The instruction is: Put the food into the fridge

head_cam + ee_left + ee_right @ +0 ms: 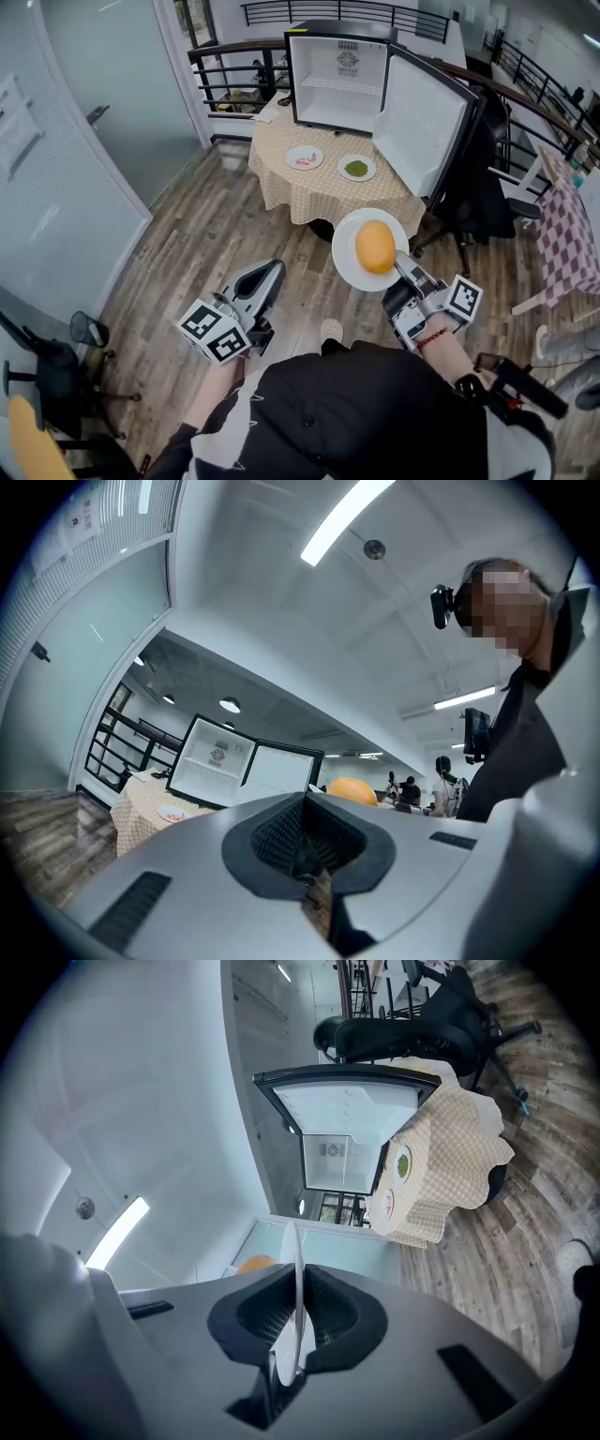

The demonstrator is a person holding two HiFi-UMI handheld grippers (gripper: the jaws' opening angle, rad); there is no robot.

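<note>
A small black fridge [337, 75] stands on the round checked table [281, 192] with its door [422, 122] swung open to the right; the white inside looks bare. My right gripper [403, 268] is shut on the rim of a white plate [349, 258] carrying a round orange piece of food [375, 247], held in the air short of the table. In the right gripper view the plate [298, 1279] runs edge-on between the jaws. My left gripper [269, 278] hangs lower left, shut and empty, jaws [305, 841] together. Two more plates sit before the fridge, one with red food [305, 157], one with green [356, 168].
A black office chair [473, 202] stands right of the table, behind the open door. Another table with a purple checked cloth [567, 239] is at the far right. A glass wall [56, 159] runs along the left, railings [234, 80] behind the table. The floor is wood planks.
</note>
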